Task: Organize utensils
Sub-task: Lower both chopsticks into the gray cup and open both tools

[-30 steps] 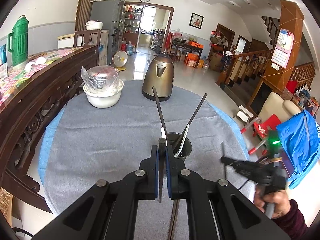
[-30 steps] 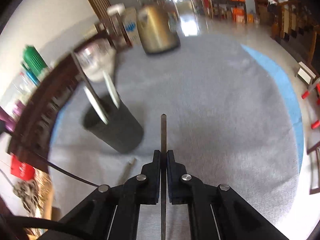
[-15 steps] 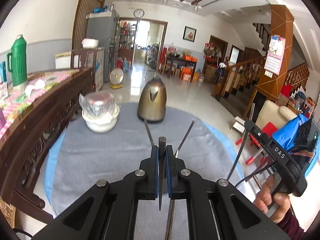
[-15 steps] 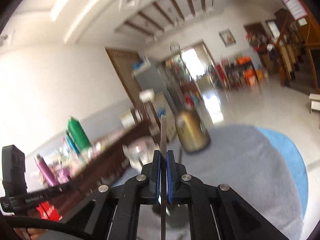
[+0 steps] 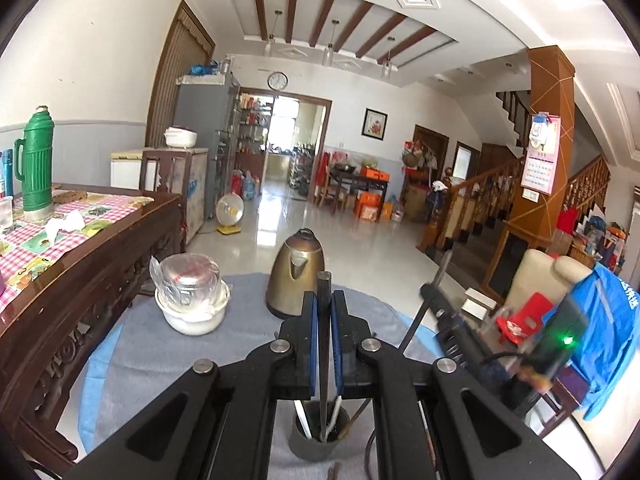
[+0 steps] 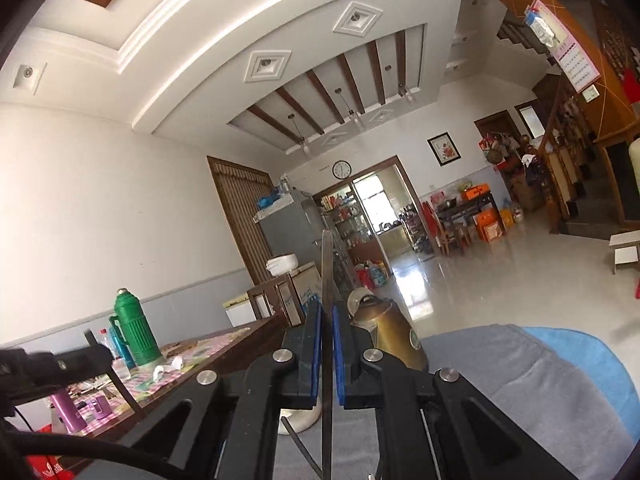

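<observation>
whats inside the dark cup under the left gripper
In the dark cup stand white-handled utensils and thin dark sticks, likely chopsticks. The left gripper and its held stick cover the upper ends; the cup's bottom is hidden.

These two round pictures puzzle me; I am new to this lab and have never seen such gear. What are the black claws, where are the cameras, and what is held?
No robot here: a person carries a two-finger gripper in each hand, each with a fisheye camera looking along its fingers. In the left view, the left gripper is shut on a thin dark utensil above a grey holder cup with other utensils in it. The right gripper is shut on a thin metal utensil. On the grey tablecloth stand a bronze kettle and a white bowl.
</observation>
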Motion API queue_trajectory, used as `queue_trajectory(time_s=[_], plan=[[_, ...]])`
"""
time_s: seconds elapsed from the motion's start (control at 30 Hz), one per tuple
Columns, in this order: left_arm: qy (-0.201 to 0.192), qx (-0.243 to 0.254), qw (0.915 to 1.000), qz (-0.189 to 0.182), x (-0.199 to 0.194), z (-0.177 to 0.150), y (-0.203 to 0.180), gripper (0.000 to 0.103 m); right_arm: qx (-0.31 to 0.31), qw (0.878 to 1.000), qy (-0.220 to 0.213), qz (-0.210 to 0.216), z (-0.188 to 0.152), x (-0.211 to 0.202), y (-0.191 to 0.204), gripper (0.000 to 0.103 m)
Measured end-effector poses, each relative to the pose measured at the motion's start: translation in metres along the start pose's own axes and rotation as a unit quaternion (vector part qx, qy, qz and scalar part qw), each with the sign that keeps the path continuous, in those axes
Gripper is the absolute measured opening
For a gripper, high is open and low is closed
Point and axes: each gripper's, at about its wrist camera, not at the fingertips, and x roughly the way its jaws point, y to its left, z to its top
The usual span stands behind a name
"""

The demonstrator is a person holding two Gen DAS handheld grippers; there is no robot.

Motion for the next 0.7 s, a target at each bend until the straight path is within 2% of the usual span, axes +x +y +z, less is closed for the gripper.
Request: queue_trajectory(time_s=[0.13, 0.33, 0.5, 0.7], plan=[[-0.001, -0.003, 1.0, 0.009, 0.015, -0.011, 0.003, 0.007, -0.015, 0.999, 0.035, -0.017, -0.022, 0.021, -0.001, 0.006], [0.033, -0.027, 0.999, 0.011, 0.045, -0.032, 0.014, 0.007, -0.017, 0.997, 0.063, -0.034, -0.04, 0.022, -0.019, 0.006], [0.045, -0.042, 0.9981, 0.007, 0.048, -0.036, 0.019, 0.007, -0.007, 0.997, 0.067, -0.037, -0.035, 0.016, -0.035, 0.006], [0.022, -0.027, 0.9994, -0.003, 0.029, -0.018, 0.012, 0.007, 0.017, 0.999, 0.028, -0.03, -0.013, 0.002, -0.034, 0.006]])
